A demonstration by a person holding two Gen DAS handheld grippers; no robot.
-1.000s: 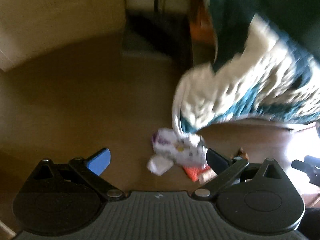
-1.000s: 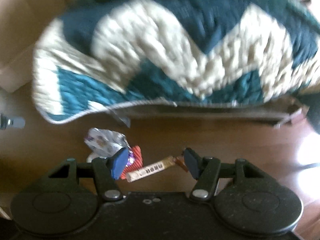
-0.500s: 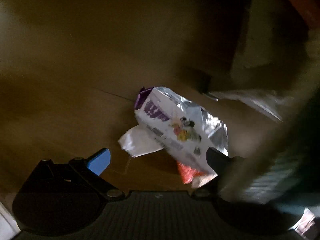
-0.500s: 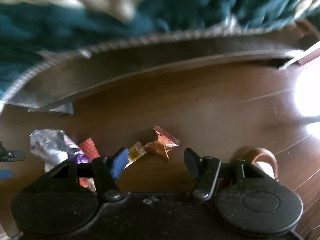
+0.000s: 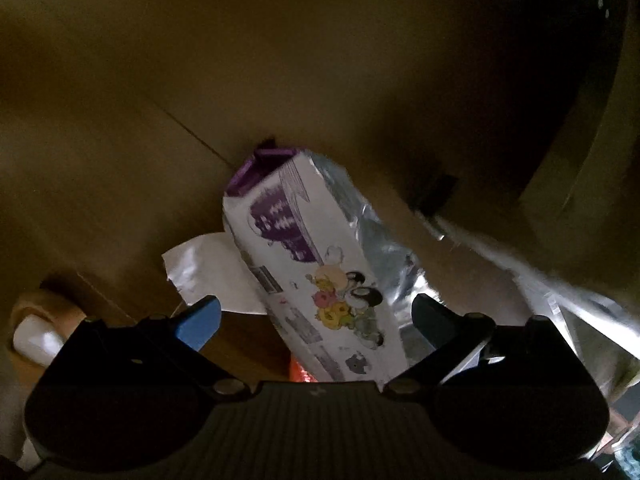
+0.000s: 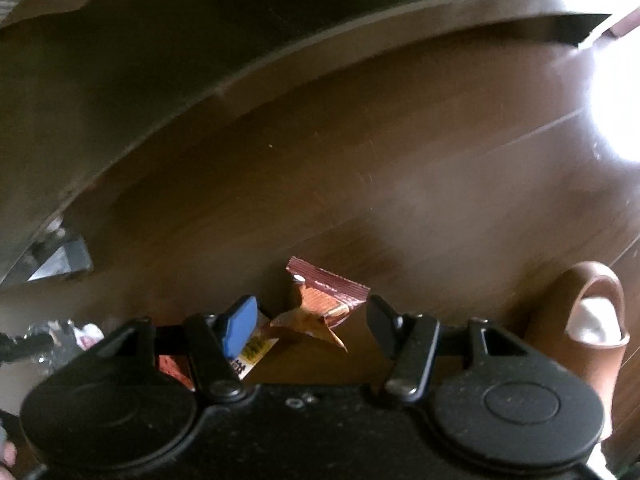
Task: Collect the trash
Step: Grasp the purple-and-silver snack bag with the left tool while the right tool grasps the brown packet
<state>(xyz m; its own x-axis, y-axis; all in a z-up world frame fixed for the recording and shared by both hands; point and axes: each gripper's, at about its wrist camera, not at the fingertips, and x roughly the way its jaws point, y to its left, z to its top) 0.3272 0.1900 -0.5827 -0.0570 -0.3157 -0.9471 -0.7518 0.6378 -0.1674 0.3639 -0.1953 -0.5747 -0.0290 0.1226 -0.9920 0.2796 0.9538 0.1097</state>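
Note:
In the left wrist view a white and purple foil snack bag [image 5: 308, 276] lies on the dark wood floor, between the fingers of my open left gripper [image 5: 316, 320]. A white paper scrap [image 5: 204, 268] lies under its left side and an orange wrapper [image 5: 300, 372] peeks out below it. In the right wrist view a crumpled brown-red wrapper [image 6: 324, 304] lies between the fingers of my open right gripper [image 6: 312, 320]. A yellow-printed bar wrapper [image 6: 256, 350] and a red wrapper [image 6: 172, 364] lie by the left finger.
A dark low furniture edge [image 6: 280, 76] runs across the floor beyond the wrappers. A brown slipper [image 6: 592, 320] stands at the right; another slipper [image 5: 36, 328] shows at the left of the left wrist view. Crumpled silver foil [image 5: 560, 300] lies at the right.
Both grippers have dropped lower toward the floor. The snack bag now sits between the left fingers, and the brown-red wrapper between the right fingers. The quilt has left both views.

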